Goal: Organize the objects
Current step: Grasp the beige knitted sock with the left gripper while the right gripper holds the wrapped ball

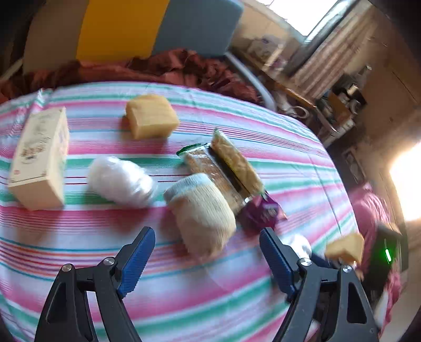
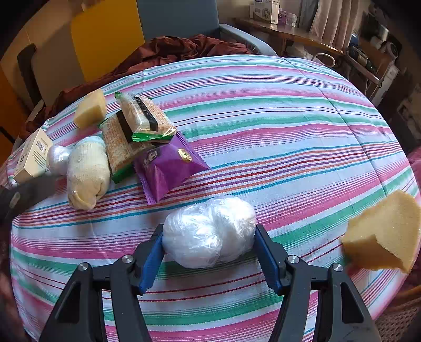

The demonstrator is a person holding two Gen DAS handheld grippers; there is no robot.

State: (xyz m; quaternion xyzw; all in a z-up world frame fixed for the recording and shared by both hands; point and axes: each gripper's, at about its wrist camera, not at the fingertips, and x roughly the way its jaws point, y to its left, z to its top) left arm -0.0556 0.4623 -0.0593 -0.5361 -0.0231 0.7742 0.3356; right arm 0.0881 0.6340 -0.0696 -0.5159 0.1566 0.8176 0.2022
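My right gripper point(image 2: 209, 230) is shut on a white plastic-wrapped bundle point(image 2: 210, 231), with a blue pad pressing each side, low over the striped tablecloth point(image 2: 289, 118). My left gripper point(image 1: 207, 232) is open and holds nothing; it hangs just in front of a cream rolled sock point(image 1: 202, 210). Beside the sock lie two cracker packs point(image 1: 223, 171), a purple snack packet point(image 1: 263, 210), a second white bundle point(image 1: 121, 181), a cream box point(image 1: 39, 157) and a yellow sponge point(image 1: 151, 115). The same group sits at the left in the right wrist view, around the purple snack packet point(image 2: 168, 168).
Another yellow sponge point(image 2: 384, 234) sits near the table's right edge. A dark red cloth point(image 2: 171, 50) is heaped on a grey chair point(image 2: 179, 18) behind the table. A cluttered shelf point(image 2: 289, 29) stands at the far right.
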